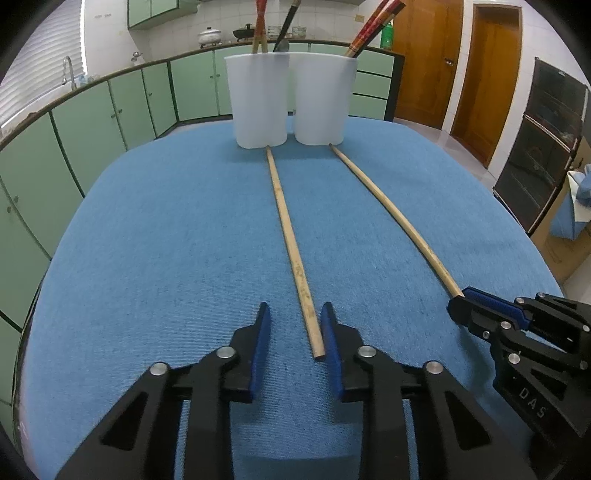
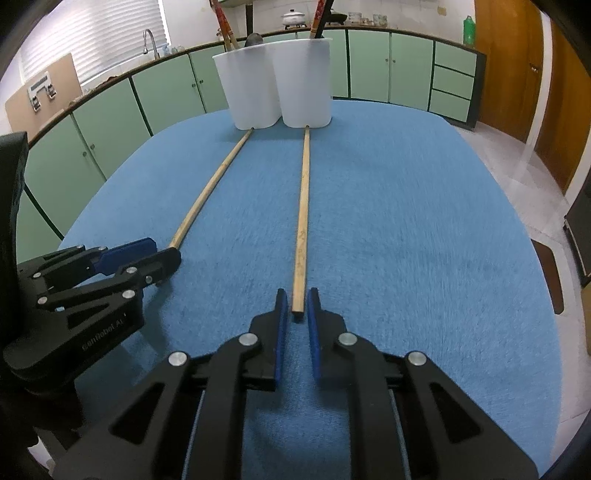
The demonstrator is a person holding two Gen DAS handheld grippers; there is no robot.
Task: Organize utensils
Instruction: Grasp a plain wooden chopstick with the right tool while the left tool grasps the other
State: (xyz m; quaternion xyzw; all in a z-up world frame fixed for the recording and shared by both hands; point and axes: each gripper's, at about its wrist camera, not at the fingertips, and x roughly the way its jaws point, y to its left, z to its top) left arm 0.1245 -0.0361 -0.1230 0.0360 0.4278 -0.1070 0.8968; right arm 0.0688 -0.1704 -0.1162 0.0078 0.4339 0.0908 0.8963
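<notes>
Two long bamboo chopsticks lie on the blue cloth, pointing at two white cups. The left chopstick (image 1: 291,251) runs to the left cup (image 1: 258,99); its near end sits between the fingers of my left gripper (image 1: 294,314), which is open, the right pad touching or almost touching it. The right chopstick (image 2: 303,210) runs to the right cup (image 2: 304,81); its near end sits between the fingers of my right gripper (image 2: 297,299), open but narrow, not clamped. The right gripper also shows in the left wrist view (image 1: 461,301), the left gripper in the right wrist view (image 2: 162,254).
Both cups hold upright red and dark chopsticks (image 1: 373,29) and stand side by side at the table's far edge. Green kitchen cabinets (image 1: 110,110) ring the table. Wooden doors (image 1: 480,74) are at the right.
</notes>
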